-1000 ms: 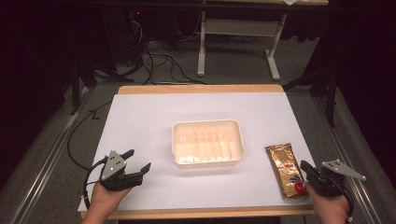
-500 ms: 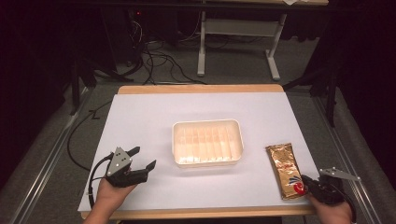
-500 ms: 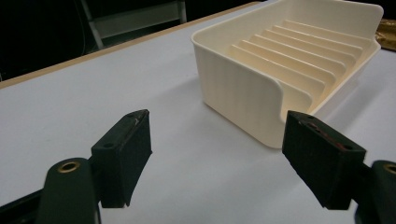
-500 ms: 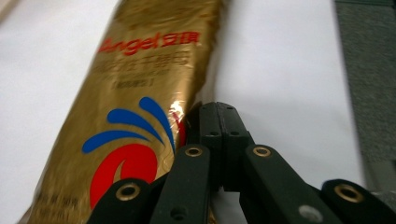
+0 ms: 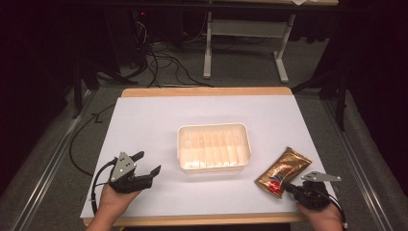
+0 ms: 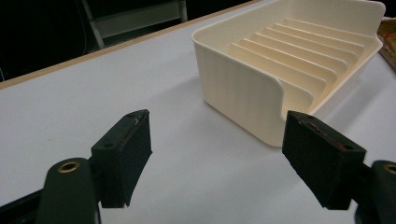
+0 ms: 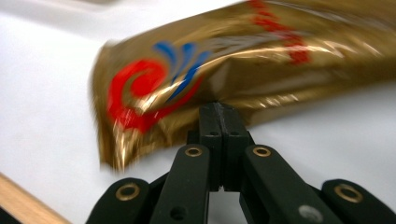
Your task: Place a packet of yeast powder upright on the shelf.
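left tongs (image 5: 148, 162) gaping, right tongs (image 5: 285, 185) closed

A table (image 5: 144, 91) with a wooden edge, topped by a white sheet (image 5: 159, 125) — on it a cream ribbed plastic tray (image 5: 214, 147) near the middle, and a gold foil packet (image 5: 283, 171) just to its right, lying flat and angled.

A metal table frame (image 5: 243, 43) (with tangled cables (image 5: 161, 60) beside) stands beyond the table.
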Available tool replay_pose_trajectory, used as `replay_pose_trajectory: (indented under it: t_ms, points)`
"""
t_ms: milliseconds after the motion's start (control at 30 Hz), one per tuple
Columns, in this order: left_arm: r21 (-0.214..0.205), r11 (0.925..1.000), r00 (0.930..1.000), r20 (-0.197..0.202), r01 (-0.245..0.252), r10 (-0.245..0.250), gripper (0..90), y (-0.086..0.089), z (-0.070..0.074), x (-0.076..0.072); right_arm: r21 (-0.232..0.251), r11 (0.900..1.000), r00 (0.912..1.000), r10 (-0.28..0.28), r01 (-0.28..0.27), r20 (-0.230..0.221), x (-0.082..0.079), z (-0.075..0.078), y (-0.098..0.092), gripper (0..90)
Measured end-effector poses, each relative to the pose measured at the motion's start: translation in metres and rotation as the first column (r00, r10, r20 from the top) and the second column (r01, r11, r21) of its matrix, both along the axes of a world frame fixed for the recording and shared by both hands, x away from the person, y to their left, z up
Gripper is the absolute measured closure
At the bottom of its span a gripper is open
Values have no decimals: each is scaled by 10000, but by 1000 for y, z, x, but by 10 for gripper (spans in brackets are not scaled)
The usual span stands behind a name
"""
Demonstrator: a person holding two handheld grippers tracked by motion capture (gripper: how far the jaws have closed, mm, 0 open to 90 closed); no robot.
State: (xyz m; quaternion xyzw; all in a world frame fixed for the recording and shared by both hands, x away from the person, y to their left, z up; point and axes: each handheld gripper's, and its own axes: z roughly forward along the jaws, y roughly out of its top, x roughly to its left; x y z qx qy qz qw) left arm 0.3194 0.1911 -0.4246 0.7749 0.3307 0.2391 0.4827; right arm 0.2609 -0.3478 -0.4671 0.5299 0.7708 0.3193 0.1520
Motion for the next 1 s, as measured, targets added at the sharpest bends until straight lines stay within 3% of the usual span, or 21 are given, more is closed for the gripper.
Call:
replay_pose_trajectory:
  t_ms: [167, 233, 400, 633, 1000]
  points:
    - [-2, 10000, 10000, -1, -52, 52, 242, 1, 0, -1, -32, 9987, 9987, 502, -501, 98, 2, 4, 18, 900]
    - [10, 10000, 10000, 13, -82, 82, 242, 2, 0, -1, 98, 9994, 9979, 313, -319, 562, -1, 12, 16, 900]
    - [32, 9999, 9999, 16, -137, 137, 242, 5, 0, -2, 610, 9980, 9924, -262, 190, 1199, -3, 21, 4, 881]
    - [79, 9991, 9991, -8, -419, 419, 242, 15, -1, -9, 1052, 9914, 9838, -934, 778, 1532, 6, 26, -8, 781]
    - [240, 9946, 9948, -101, -1008, 1010, 242, 34, -4, -25, 1039, 9915, 9764, -970, 780, 1930, 28, 29, -12, 728]
